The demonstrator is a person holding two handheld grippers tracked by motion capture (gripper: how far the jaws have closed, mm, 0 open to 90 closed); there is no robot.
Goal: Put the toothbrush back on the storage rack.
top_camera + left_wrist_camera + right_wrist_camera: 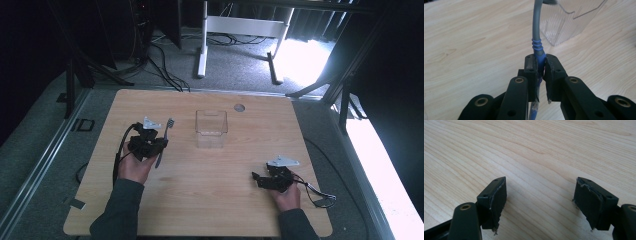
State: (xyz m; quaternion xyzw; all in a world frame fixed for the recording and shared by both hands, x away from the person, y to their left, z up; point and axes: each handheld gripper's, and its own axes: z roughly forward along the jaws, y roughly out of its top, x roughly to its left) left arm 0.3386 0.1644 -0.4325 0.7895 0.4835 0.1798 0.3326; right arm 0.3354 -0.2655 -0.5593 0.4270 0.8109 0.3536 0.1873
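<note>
The left gripper (541, 65) was clamped on a toothbrush (537, 37), its two black pads squeezed on the blue rubbery part of the handle just below the ribbed rings. In the high view the toothbrush (163, 142) sat at the left of the table (210, 200), slanting up out of the left gripper (159, 142) with its bristle head pointing away from the person and toward the clear plastic cup (211, 128), which stood near it at the middle of the table, apart from it. From the left gripper view the grey neck curved up past the cup (566, 25), and the bristles were only a blur at the top edge.

The toothbrush looked light and thin, probably stiff along the handle with some spring in the narrow neck. The blue grip seemed soft enough to keep it from slipping, so the hold there looked sound; taking it by the smooth grey neck would likely let it twist or slide. The cup looked light and easy to tip if the head knocked its rim.

The right gripper (257, 178) rested low over bare wood at the right of the table, its jaws wide apart with nothing between them (540, 200).
</note>
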